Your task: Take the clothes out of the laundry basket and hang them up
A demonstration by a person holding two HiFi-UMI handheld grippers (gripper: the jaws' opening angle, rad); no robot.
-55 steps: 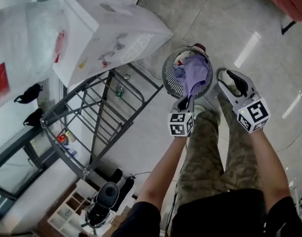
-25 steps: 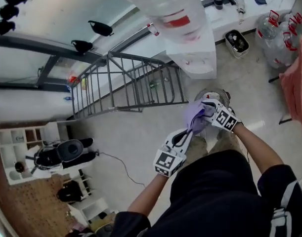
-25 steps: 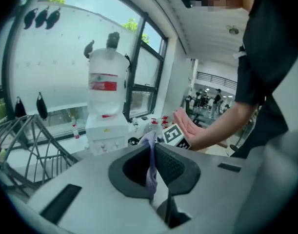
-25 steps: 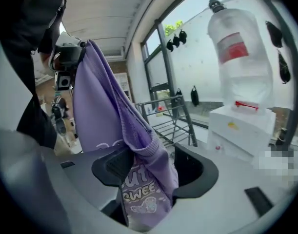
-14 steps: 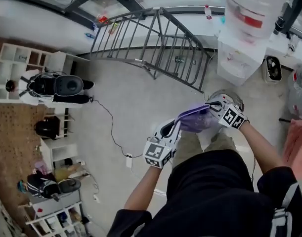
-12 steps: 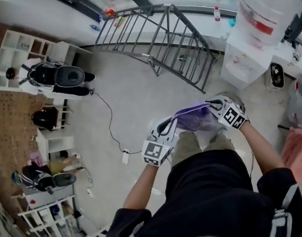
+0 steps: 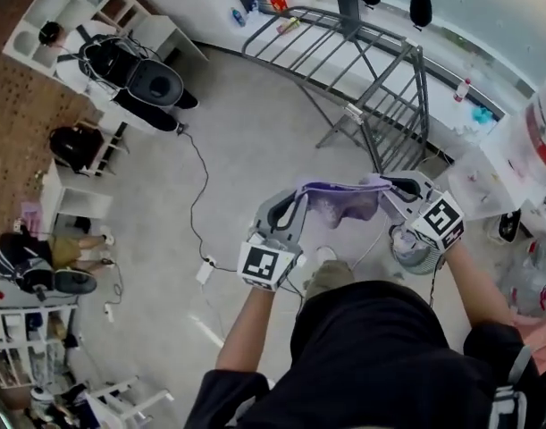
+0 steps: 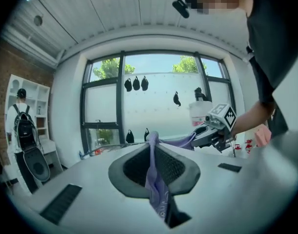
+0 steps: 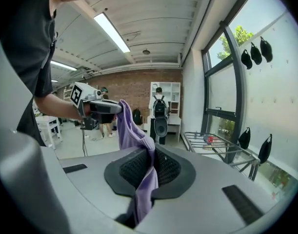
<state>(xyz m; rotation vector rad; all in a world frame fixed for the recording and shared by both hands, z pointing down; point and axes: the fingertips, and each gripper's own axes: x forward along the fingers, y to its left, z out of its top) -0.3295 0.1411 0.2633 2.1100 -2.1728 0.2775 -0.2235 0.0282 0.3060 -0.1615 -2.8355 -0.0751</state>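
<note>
Where the head view looks down, we see a thin lilac fabric garment (image 7: 340, 202) stretched in the air between the left tongs (image 7: 299, 195) and the right tongs (image 7: 390, 184). A round grey laundry basket (image 7: 415, 254) sits below the right tongs, and a grey metal drying rack (image 7: 371, 79) stands beyond. In the left gripper view we see the left tongs clamped on one garment edge. In the right gripper view we see the right tongs pinching the other edge.

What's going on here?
A person with a gripper in each hand is handling laundry. The left gripper and right gripper are each shut on one end of a purple garment, holding it stretched between them above the floor. The laundry basket sits by the person's feet, and a metal drying rack stands just beyond.
</note>
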